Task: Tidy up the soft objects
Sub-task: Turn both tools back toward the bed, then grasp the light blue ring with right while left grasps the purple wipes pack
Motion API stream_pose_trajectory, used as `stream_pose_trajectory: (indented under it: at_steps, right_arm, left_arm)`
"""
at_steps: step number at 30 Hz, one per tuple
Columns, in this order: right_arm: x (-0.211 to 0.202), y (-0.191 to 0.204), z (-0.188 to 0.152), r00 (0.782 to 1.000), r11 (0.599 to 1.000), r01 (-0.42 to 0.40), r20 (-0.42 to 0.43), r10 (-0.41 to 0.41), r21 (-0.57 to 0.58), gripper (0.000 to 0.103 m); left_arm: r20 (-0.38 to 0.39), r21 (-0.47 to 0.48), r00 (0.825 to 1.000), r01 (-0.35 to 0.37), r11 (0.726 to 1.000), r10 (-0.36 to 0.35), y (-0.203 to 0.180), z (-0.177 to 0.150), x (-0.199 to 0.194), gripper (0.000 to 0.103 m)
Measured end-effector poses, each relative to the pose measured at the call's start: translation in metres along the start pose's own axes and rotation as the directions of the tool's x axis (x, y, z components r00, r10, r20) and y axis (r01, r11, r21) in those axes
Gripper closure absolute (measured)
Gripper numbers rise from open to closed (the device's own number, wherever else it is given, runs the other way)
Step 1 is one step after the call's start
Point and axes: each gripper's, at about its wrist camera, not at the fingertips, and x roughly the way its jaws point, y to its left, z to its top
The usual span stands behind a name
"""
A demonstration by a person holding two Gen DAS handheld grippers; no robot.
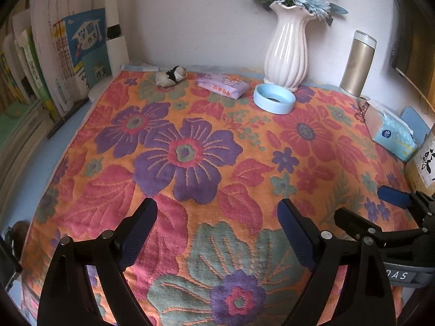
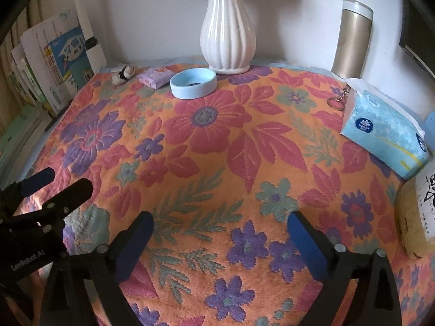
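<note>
Both grippers hover low over the near part of the floral cloth (image 1: 190, 149), side by side; left gripper (image 1: 217, 212) has its jaws spread wide and holds nothing; right gripper (image 2: 220, 231) likewise spread and empty.

Soft things sit along the far edge by the wall: a small crumpled plush (image 1: 171, 77) at far left, a purple tissue pack (image 1: 221, 85) just beside it, a blue tissue pack (image 2: 386, 138) at far right near the gold flask (image 2: 353, 38); the cloth itself may also count as a soft object, cannot tell which is meant first.

Judgement: step in hand is the approach, nothing grasped yet. To do it well, come in low and level; close across the narrow side of the pack or the bulk of the plush; pinch gently, as these will deform.

Room: the middle of the cloth is open; the back row is tight; white vase (image 2: 228, 32) and blue ring dish (image 2: 193, 82) stand next to the purple pack, so approach from the front; books (image 1: 54, 68) bound the left edge.
</note>
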Motion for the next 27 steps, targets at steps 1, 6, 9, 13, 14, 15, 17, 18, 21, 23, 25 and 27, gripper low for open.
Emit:
stream_pose_trajectory:
  at_steps: [1, 6, 9, 13, 14, 15, 17, 18, 21, 23, 25, 27]
  right_arm:
    - [0.001, 0.000, 0.000, 1.000, 1.000, -0.001, -0.004, 0.001, -0.001, 0.001]
    - [0.002, 0.001, -0.001, 1.000, 1.000, 0.000, -0.011, 0.000, -0.007, 0.000]
    - [0.003, 0.003, -0.001, 1.000, 1.000, 0.005, -0.014, -0.005, -0.015, 0.000]
    - [0.001, 0.001, -0.001, 1.000, 1.000, -0.007, -0.007, 0.007, -0.004, 0.000]
    - [0.001, 0.000, -0.001, 1.000, 1.000, -0.005, -0.007, 0.005, -0.001, 0.000]
    - [0.002, 0.000, -0.002, 1.000, 1.000, 0.000, -0.012, 0.000, 0.000, 0.000]
    - [0.003, 0.002, -0.001, 1.000, 1.000, 0.005, -0.030, -0.005, -0.017, 0.000]
    - [0.003, 0.003, -0.001, 0.999, 0.999, 0.012, -0.048, -0.014, -0.034, 0.000]
    - [0.000, 0.005, 0.001, 0.991, 0.998, 0.008, -0.135, -0.016, -0.059, 0.000]
    - [-0.003, 0.003, 0.006, 0.986, 0.999, -0.022, -0.168, 0.014, -0.049, 0.000]
    - [-0.009, 0.002, 0.020, 0.986, 0.998, -0.046, -0.163, 0.040, -0.033, 0.000]
    - [-0.014, -0.001, 0.040, 0.991, 0.999, -0.044, -0.124, 0.041, -0.021, 0.000]
  left_arm:
    - [-0.003, -0.003, 1.000, 0.001, 1.000, -0.001, 0.001, 0.000, 0.001, 0.014]
    - [-0.011, -0.006, 1.000, 0.003, 1.000, -0.003, 0.001, 0.000, 0.002, 0.014]
    - [-0.008, -0.009, 1.000, 0.000, 1.000, 0.000, 0.001, 0.000, 0.002, 0.014]
    - [-0.005, -0.014, 1.000, -0.009, 1.000, 0.009, 0.002, 0.001, 0.002, 0.014]
    - [-0.007, -0.017, 1.000, -0.010, 1.000, 0.010, 0.003, 0.001, 0.002, 0.014]
    - [-0.012, -0.021, 1.000, -0.008, 1.000, 0.008, 0.004, 0.001, 0.002, 0.014]
    - [-0.026, -0.036, 1.000, 0.005, 0.999, -0.006, 0.008, 0.002, 0.002, 0.014]
    - [-0.045, -0.045, 0.999, 0.022, 0.999, -0.024, 0.011, 0.004, 0.001, 0.014]
    - [-0.086, -0.085, 0.993, 0.072, 0.994, -0.079, 0.021, 0.013, -0.012, 0.014]
    - [-0.054, -0.088, 0.996, 0.068, 0.994, -0.073, 0.026, 0.029, -0.028, 0.014]
    - [-0.039, -0.088, 0.997, 0.060, 0.994, -0.064, 0.030, 0.052, -0.036, 0.014]
    - [-0.039, -0.101, 0.996, 0.071, 0.992, -0.075, 0.034, 0.079, -0.032, 0.014]
